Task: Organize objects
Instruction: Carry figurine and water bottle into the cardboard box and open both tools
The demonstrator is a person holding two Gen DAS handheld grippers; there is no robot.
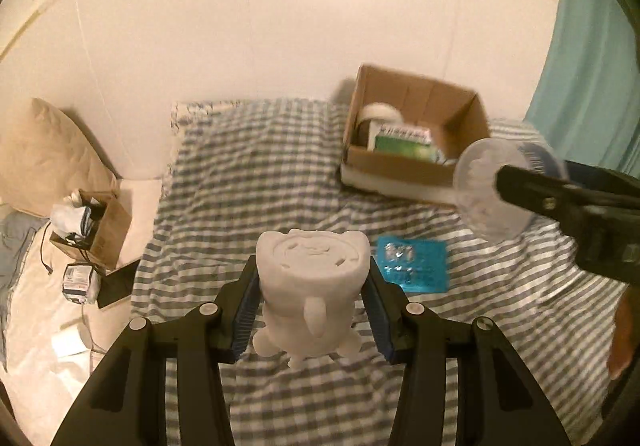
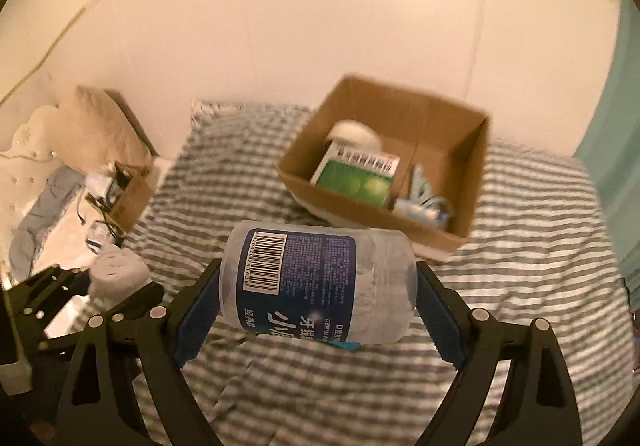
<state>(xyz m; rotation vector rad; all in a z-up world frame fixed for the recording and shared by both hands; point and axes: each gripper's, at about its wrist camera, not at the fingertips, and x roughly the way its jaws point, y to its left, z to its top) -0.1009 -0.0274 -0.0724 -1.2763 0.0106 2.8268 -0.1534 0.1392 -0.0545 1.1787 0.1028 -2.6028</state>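
Observation:
My left gripper [image 1: 312, 286] is shut on a white bear-shaped figurine [image 1: 312, 286] and holds it above the striped bed. My right gripper [image 2: 318, 286] is shut on a clear plastic jar with a blue label [image 2: 318, 282], held sideways above the bed. The jar also shows in the left wrist view [image 1: 488, 190], at the right, just in front of an open cardboard box [image 1: 460, 114]. The box [image 2: 476, 150] holds a green-and-white packet [image 2: 356, 182], a white round thing and small items. The figurine shows at the left of the right wrist view [image 2: 116, 270].
A blue foil packet [image 1: 414, 264] lies on the striped bedcover [image 1: 260, 182] right of the figurine. A smaller box of clutter [image 1: 100, 230] and a pillow [image 1: 44, 154] sit at the left. A teal curtain [image 1: 592, 86] hangs at the right. A white wall stands behind.

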